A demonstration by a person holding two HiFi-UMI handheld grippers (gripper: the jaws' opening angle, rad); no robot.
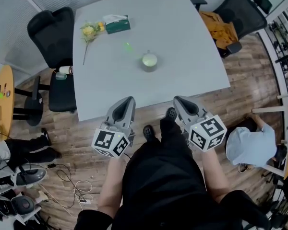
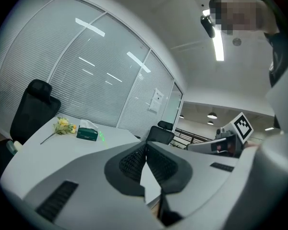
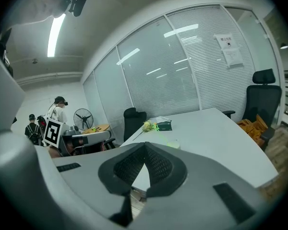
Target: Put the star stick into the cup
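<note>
Both tools are clenched on nothing. The left tool [image 1: 127,100] and the right tool [image 1: 178,99] hang side by side at the near edge of the surface [image 1: 192,47], and each gripper view shows its jaws pressed together. The star stick [image 1: 127,47] lies on the surface, well apart from both tools, between the cup [image 1: 149,60] and the tissue box [image 1: 117,24]. It shows only as a small green glow, too blurred for us to read its shape. We judge it light and thin, likely to skid on the smooth top, so we would pinch the shaft near its middle — not the star head. The cup stands upright, mouth open. Flowers [image 1: 90,31] lie toward the far corner of the pale surface — around it stand black office chairs [image 1: 50,30], blind-covered glass walls [image 2: 86,71] and a wood floor [image 1: 245,85].
</note>
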